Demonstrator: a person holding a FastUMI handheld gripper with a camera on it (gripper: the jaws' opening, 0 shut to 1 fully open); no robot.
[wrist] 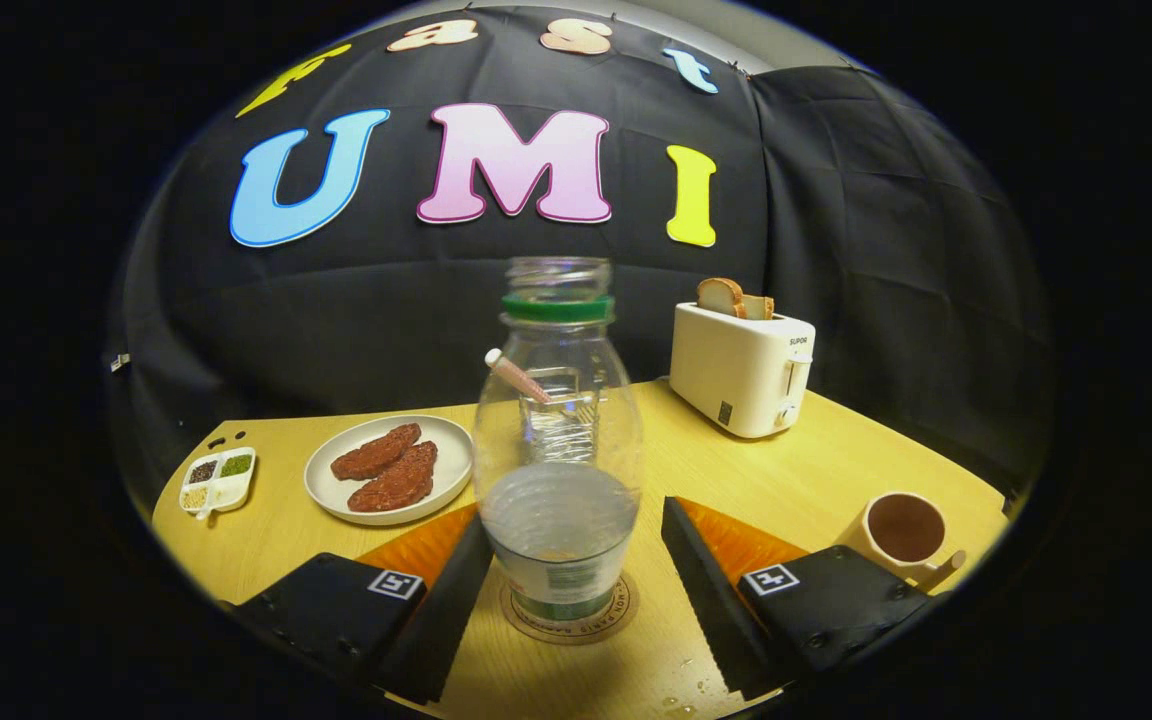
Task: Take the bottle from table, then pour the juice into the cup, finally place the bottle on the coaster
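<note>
The clear plastic bottle with a green neck ring and no cap [558, 440] stands upright on the round brown coaster [568, 612], its long axis vertical and its base set squarely inside the coaster's printed rim, a shallow layer of pale liquid resting in its lower part. It sits directly between the two black fingers of the gripper [571, 570], which are spread wide: the left finger [446, 590] lies close beside the bottle's lower wall, whether touching it or not I cannot tell, and the right finger [701, 590] stands clearly apart from it, so the bottle is released rather than held. Judging by this, the placing looks done, and what remains is a straight pull back along the fingers' own line, away from the bottle, without brushing its side. Off to the right, beside the right finger, is the white cup with a dark inside [901, 530] on the pale wooden table [816, 460]. Farther back stand a white plate with two brown patties [388, 468], a small white divided dish of seasonings [219, 480] and a cream toaster holding bread slices [741, 368].
</note>
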